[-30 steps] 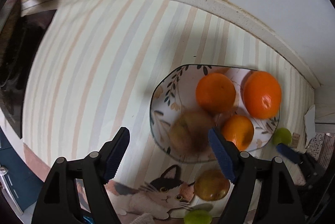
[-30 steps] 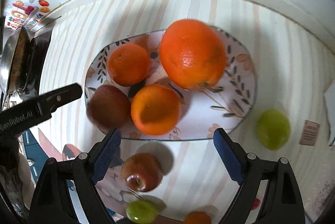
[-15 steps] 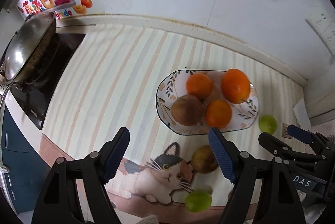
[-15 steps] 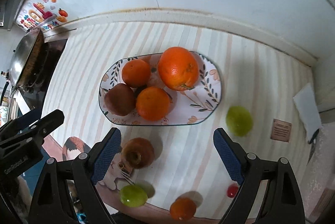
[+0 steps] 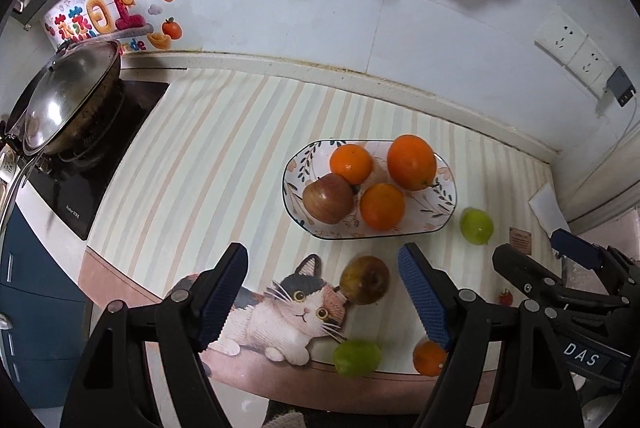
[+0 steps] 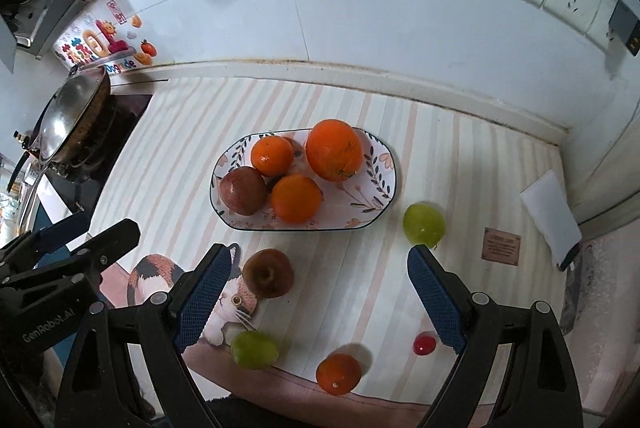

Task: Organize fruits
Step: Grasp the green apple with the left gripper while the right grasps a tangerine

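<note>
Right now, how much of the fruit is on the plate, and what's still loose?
Done: the plate holds three oranges and one apple. In hand: nothing; the left gripper and right gripper are both open and empty. Left on the mat: a brownish apple, two green fruits, a small orange and a tiny red fruit.

Glossy ceramic plate [image 5: 448, 206], shiny metal wok lid [image 5: 66, 96], ribbed jaws.
</note>
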Demonstrator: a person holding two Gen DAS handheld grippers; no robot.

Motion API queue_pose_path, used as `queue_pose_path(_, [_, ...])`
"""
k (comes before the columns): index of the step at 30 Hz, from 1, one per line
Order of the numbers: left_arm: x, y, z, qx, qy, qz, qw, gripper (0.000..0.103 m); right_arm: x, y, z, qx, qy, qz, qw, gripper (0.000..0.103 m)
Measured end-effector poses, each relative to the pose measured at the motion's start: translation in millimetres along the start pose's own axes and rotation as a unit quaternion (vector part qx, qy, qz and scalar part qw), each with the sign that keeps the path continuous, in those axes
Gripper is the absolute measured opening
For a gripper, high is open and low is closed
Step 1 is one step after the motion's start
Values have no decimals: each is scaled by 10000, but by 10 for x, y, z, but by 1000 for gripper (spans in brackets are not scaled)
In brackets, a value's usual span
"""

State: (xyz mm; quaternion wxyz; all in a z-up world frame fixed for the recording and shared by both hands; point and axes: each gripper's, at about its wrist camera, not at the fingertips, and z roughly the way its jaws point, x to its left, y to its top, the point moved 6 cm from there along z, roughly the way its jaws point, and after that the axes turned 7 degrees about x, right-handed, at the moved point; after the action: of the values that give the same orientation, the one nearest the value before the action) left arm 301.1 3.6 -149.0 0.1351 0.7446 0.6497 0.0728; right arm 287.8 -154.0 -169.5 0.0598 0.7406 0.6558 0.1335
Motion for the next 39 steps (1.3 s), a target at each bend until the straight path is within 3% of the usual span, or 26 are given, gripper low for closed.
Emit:
queue_pose_path(9, [-24,-126,-39,26,-58,5,10000,77,-52,-130,-158,-29,216,169,9996,92])
queue_pose_path(12, [-17,-270,120,343,-96,8,9994,77,-134,-263,24,304,361,302,9984,92])
queue_pose_path(16, [-46,-597,506,1044,-60,145,9944,77,-264,-561,481,1044,469,433,9925,92])
queue_pose_path(21, [-149,-1064,1110,2124,-232,221,9767,77,-444,-971,1073,1931,701,806,9753,92])
queue_pose_path(27, [-272,-1407,1606,2997,-703,-147,9513,77,-611,-1350,1455,2399,679,1119,9619,92])
queue_pose_path(30, [-346,-1448,1755,3136,-807,-266,9457,77,-658,-1446,1529,2468,682,1188,9593,92])
queue_pose_path(33, [-393,-1452,1887,3167,-718,-301,9453,76,-683,-1500,1571,2521,696,1245,9571,92])
queue_pose_path(34, [-410,-1453,1923,3149,-680,-306,9462,75,-686,-1498,1572,2524,692,1248,9571,92])
queue_pose_path(35, [-422,-1458,1953,3100,-621,-301,9482,63,-690,-1504,1576,2528,682,1245,9571,92])
queue_pose_path(39, [-428,-1470,1945,2957,-485,-208,9538,61,-710,-1507,1586,2528,679,1253,9570,91])
